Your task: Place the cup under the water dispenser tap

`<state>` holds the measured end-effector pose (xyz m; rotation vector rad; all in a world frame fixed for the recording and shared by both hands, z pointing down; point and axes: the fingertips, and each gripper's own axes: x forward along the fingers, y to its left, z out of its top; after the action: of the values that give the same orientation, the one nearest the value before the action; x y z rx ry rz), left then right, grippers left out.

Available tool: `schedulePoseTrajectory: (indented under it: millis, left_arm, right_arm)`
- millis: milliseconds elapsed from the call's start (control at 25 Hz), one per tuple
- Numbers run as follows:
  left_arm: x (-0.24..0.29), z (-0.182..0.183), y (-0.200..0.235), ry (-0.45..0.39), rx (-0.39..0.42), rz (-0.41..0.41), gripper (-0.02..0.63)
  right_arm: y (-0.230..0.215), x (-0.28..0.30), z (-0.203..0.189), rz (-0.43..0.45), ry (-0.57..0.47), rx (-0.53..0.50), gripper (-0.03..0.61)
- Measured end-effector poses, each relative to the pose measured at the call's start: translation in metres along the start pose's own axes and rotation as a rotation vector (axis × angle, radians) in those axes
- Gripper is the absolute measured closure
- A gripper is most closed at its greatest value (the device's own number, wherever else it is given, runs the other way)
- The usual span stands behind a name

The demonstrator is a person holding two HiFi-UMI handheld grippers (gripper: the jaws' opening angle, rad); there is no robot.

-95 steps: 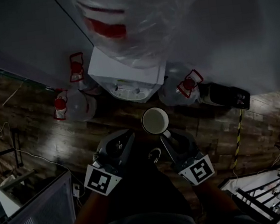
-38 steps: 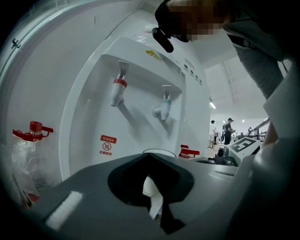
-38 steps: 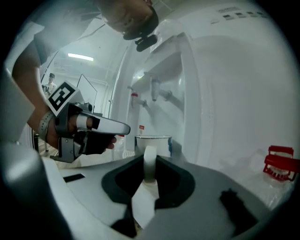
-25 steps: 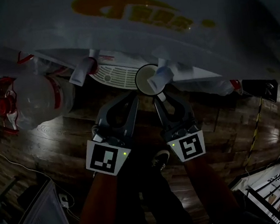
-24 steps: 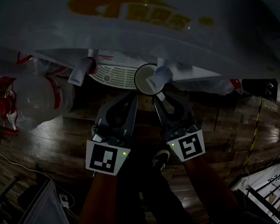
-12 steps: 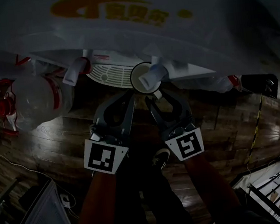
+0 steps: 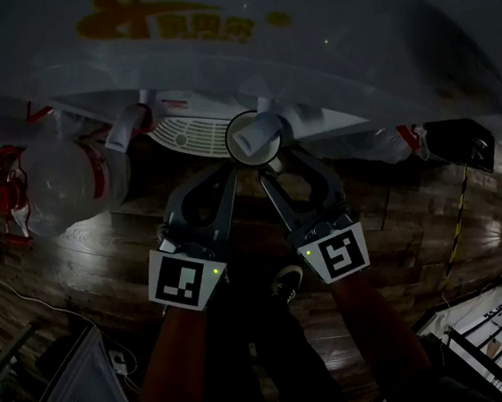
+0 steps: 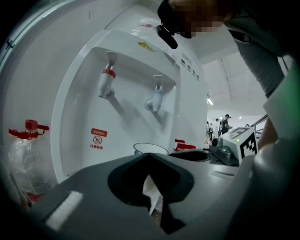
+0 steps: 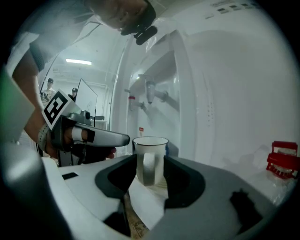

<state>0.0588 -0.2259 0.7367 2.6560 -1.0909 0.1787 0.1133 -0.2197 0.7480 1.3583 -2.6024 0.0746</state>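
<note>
A white cup [image 7: 246,142] stands on the drip grille of the white water dispenser [image 7: 191,132], directly below the blue tap [image 7: 259,132]. The red tap [image 7: 131,124] is to its left. My right gripper [image 7: 280,159] is just behind the cup and its jaws are opening. In the right gripper view the cup's handle [image 9: 149,168] stands between the right gripper [image 9: 151,172] pads without either touching it. My left gripper [image 7: 229,167] is shut and empty beside the cup's left. The cup's rim [image 8: 150,149] shows just over the left gripper [image 8: 148,155] jaw tips.
Spare water bottles lie on the wooden floor to the left [image 7: 68,176] and right [image 7: 389,146] of the dispenser. A black box [image 7: 456,141] sits far right, a metal rack [image 7: 501,338] at bottom right and a grey crate [image 7: 65,388] at bottom left. The person's shoe [image 7: 287,281] is below the grippers.
The right gripper's jaws have spread off the cup's handle; the cup stays under the blue tap. Earlier it was carried in front of the dispenser. The left gripper has kept still.
</note>
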Motion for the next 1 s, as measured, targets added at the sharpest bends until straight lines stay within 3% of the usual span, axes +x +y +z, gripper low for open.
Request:
schedulePoseTrajectory:
  millis: [240, 480, 640, 880, 1000]
  left_arm:
    - [-0.017, 0.013, -0.005, -0.004, 0.013, 0.006, 0.606]
    - [-0.058, 0.05, -0.03, 0.023, 0.031, -0.009, 0.606]
    - [-0.087, 0.102, -0.058, 0.029, 0.048, -0.019, 0.606]
    - [-0.131, 0.197, -0.104, 0.006, 0.093, -0.035, 0.606]
    - [-0.154, 0.245, -0.133, -0.008, 0.091, -0.039, 0.606]
  right_arm:
    - [0.006, -0.016, 0.023, 0.009, -0.024, 0.002, 0.388]
    - [0.024, -0.051, 0.076, 0.055, 0.004, 0.029, 0.388]
    - [0.034, -0.083, 0.131, 0.083, 0.013, 0.027, 0.389]
    - [0.038, -0.131, 0.237, 0.089, -0.061, 0.058, 0.39]
    - [0.042, -0.159, 0.294, 0.095, -0.098, 0.064, 0.425]
